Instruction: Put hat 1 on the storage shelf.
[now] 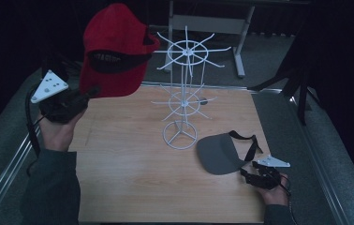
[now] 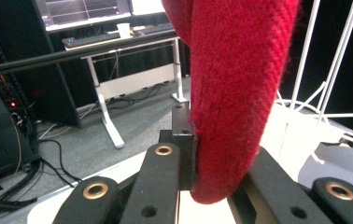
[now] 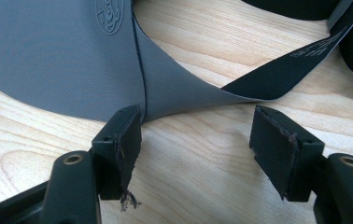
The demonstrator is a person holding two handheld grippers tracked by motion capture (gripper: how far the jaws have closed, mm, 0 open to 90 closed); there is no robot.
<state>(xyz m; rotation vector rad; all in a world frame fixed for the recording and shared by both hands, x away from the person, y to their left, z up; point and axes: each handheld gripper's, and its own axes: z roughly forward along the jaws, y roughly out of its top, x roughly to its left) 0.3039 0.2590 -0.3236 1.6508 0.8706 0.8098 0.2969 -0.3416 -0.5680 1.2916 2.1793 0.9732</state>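
Red cap (image 1: 114, 51), clamped in the left gripper (image 1: 88, 93), is raised near the rack (image 1: 187, 89), probably for hanging; next, hook a prong. Right gripper (image 1: 250, 172) gapes beside the visor (image 1: 219, 152).

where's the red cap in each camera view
High view: red cap at upper left, held up by the left gripper.
Left gripper view: it hangs top centre, clamped between the jaws.
Right gripper view: not in it.
Shared landmark: white wire rack, at right in the left gripper view.
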